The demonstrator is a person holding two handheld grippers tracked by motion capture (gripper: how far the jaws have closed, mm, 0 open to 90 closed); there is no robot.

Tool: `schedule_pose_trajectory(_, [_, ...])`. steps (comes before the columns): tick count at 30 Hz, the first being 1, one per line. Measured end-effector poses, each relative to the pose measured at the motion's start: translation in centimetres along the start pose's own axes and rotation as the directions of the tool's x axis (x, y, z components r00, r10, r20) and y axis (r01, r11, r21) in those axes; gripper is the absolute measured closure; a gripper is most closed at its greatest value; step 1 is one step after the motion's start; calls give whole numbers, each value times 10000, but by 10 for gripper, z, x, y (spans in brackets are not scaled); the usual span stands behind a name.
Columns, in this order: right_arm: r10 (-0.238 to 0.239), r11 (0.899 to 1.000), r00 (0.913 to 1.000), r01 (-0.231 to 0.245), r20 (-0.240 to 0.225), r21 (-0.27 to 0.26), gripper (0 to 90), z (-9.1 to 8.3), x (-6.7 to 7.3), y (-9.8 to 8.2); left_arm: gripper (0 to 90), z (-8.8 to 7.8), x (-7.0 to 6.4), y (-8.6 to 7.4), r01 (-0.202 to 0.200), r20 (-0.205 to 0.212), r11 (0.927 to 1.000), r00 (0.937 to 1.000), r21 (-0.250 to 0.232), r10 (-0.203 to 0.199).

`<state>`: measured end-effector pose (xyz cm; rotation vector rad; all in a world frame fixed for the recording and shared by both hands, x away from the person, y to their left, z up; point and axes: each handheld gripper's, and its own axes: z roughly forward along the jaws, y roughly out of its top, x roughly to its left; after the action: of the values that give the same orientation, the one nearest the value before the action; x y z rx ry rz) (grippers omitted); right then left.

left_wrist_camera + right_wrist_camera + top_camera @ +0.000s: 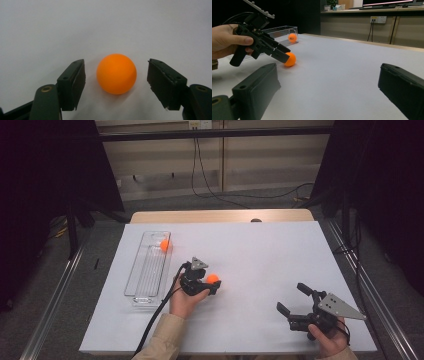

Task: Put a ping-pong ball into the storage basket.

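Note:
An orange ball (pixel 213 278) (pixel 116 73) rests on the white table sheet (pixel 260 250), left of the middle. My left gripper (pixel 214 283) (pixel 116 65) is lowered over it, with the ball between the jaws. In the left gripper view a gap shows on each side of the ball, so the pads do not press on it. A second orange ball (pixel 165 245) (pixel 292 37) lies in the far end of a clear plastic tray (pixel 145 270). My right gripper (pixel 291 296) (pixel 328 75) sits near the front right, open wide with nothing between its jaws.
The clear tray runs lengthwise along the left part of the sheet, close to the left hand. Bare wooden table edge (pixel 220 216) shows at the far side. Dark curtains and metal rails flank the table, and cables lie on the floor behind it.

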<state>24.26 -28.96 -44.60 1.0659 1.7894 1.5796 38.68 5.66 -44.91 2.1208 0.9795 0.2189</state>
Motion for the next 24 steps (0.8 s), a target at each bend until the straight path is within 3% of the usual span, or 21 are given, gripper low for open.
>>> schedule_pose_trajectory(15, [-19,10000,10000,19,11,4,23,0,0,0,409,5,-2,-2,-313,-238,9990,9992,329,321])
schedule_pose_trajectory(24, [-3,10000,10000,3,2,7,23,0,0,0,432,8,-2,-3,-143,-99,9995,9998,284,146])
